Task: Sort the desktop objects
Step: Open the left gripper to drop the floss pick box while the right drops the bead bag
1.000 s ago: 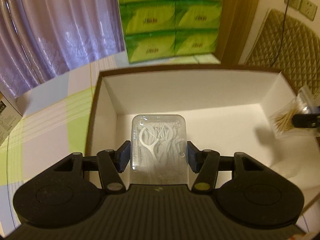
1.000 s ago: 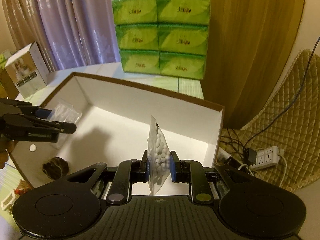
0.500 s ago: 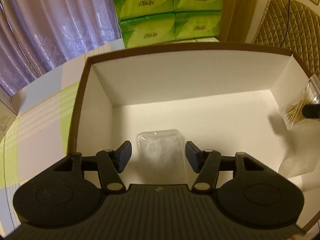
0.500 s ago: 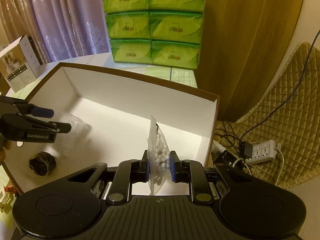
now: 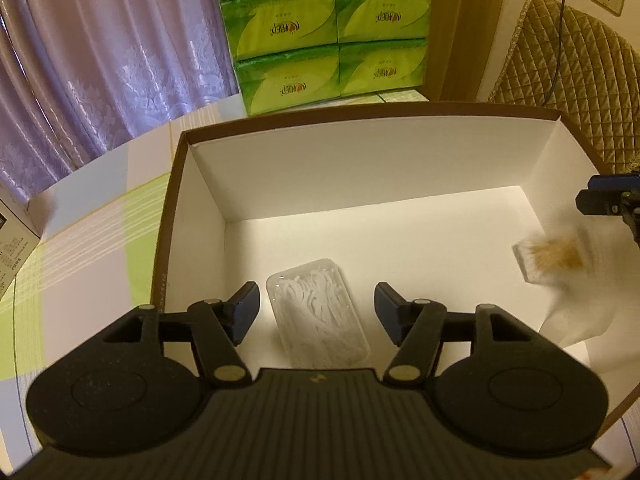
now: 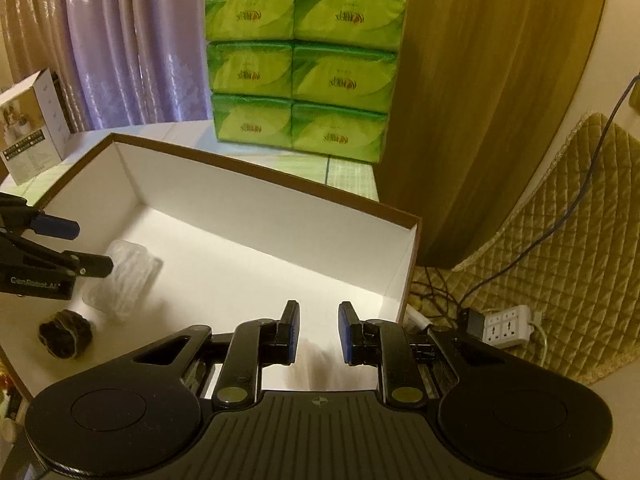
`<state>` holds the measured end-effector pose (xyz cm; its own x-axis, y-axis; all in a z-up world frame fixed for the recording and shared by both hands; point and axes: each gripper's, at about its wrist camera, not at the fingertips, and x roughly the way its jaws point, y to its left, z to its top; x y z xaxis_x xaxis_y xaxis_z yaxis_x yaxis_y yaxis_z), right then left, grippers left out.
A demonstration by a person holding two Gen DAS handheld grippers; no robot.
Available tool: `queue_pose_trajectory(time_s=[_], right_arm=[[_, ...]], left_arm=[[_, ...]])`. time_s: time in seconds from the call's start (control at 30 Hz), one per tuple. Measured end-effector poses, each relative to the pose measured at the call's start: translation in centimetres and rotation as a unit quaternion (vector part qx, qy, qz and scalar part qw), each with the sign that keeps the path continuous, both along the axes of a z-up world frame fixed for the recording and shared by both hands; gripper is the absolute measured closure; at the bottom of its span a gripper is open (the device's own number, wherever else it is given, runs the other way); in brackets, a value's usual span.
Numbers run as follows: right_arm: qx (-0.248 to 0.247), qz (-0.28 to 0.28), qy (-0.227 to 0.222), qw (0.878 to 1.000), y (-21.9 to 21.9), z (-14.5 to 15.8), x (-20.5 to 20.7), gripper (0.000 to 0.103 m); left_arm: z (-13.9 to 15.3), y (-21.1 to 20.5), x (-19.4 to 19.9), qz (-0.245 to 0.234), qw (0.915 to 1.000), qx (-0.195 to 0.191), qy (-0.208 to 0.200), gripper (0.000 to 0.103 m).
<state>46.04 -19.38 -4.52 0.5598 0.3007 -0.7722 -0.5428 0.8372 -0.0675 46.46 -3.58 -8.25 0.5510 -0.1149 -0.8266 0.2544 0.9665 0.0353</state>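
A white cardboard box (image 5: 360,114) with a brown rim lies open under both grippers. My left gripper (image 5: 316,304) is open above its floor. A clear case of floss picks (image 5: 318,316) lies flat on the floor between and below the fingers, free of them. In the right wrist view the same case (image 6: 124,276) sits just beyond the left gripper (image 6: 80,246). My right gripper (image 6: 318,332) is open over the box's (image 6: 260,200) right end. A small clear bag (image 5: 552,258) with tan contents shows blurred in mid-air just below the right gripper (image 5: 608,200).
A dark brown lump (image 6: 66,334) lies in the box's near left corner. Stacked green tissue packs (image 6: 304,68) stand behind the box. A white carton (image 6: 32,140) stands far left. Right of the table are a quilted cushion (image 6: 560,248) and a power strip (image 6: 508,324).
The left gripper opened and the floss case dropped to the box floor. The right gripper, shut on the bag until half a second ago, has opened and the bag is falling.
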Motion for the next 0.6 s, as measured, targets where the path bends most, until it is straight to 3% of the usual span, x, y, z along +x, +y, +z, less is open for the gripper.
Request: queue_pose_trajectory(time_s=[0.13, 0.2, 0.33, 0.4, 0.6], right_arm=[[0.012, 0.008, 0.010, 1.000, -0.3, 0.3, -0.6, 0.079], [0.013, 0.008, 0.008, 1.000, -0.4, 0.5, -1.2, 0.052], [0.021, 0.010, 0.008, 1.000, -0.7, 0.9, -2.1, 0.040], [0.025, 0.009, 0.011, 1.000, -0.7, 1.0, -2.5, 0.026], [0.032, 0.010, 0.015, 0.999, -0.8, 1.3, -3.6, 0.008]], left_arm=[[0.6, 0.1, -0.6, -0.004, 1.0000, -0.008, -0.003, 0.036], [1.0, 0.1, -1.0, -0.006, 0.9999, -0.010, -0.005, 0.034], [1.6, 0.2, -2.0, -0.008, 0.9998, -0.014, -0.008, 0.028], [1.9, 0.1, -2.4, -0.010, 0.9998, -0.012, -0.010, 0.026], [3.1, 0.1, -3.6, -0.012, 0.9997, -0.015, -0.016, 0.018]])
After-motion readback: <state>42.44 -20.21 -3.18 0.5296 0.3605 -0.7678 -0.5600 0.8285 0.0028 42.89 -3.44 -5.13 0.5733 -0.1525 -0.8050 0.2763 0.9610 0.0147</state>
